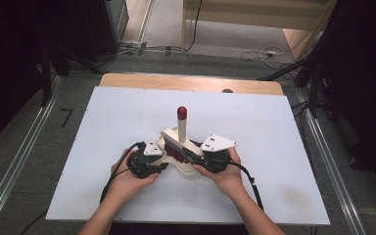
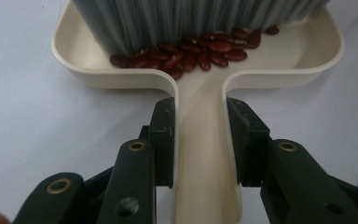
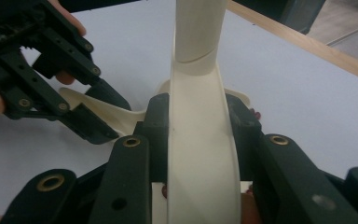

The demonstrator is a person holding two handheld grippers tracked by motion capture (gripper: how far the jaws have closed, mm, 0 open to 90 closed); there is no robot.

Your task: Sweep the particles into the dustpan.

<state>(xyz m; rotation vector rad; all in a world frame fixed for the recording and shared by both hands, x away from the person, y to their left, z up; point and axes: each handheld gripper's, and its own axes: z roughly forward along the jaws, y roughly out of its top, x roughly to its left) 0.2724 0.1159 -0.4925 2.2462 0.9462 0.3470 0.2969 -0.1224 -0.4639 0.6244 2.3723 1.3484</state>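
Observation:
A cream dustpan (image 2: 74, 65) lies on the white table, and my left gripper (image 2: 200, 135) is shut on its narrow handle. A heap of dark red beans (image 2: 191, 53) sits inside the pan against the grey bristles (image 2: 191, 18) of a brush. My right gripper (image 3: 200, 135) is shut on the cream brush body (image 3: 200, 93), whose handle rises to a red tip (image 1: 181, 112). In the high view both grippers meet at the table's near middle: the left gripper (image 1: 162, 164) on the left, the right gripper (image 1: 192, 157) on the right, the beans (image 1: 176, 155) between them.
The white table top (image 1: 127, 112) has bare room on all sides of the pan. A wooden strip (image 1: 191, 82) runs along its far edge. Metal rails (image 1: 24, 152) flank the table, and cables (image 1: 259, 54) lie on the floor beyond.

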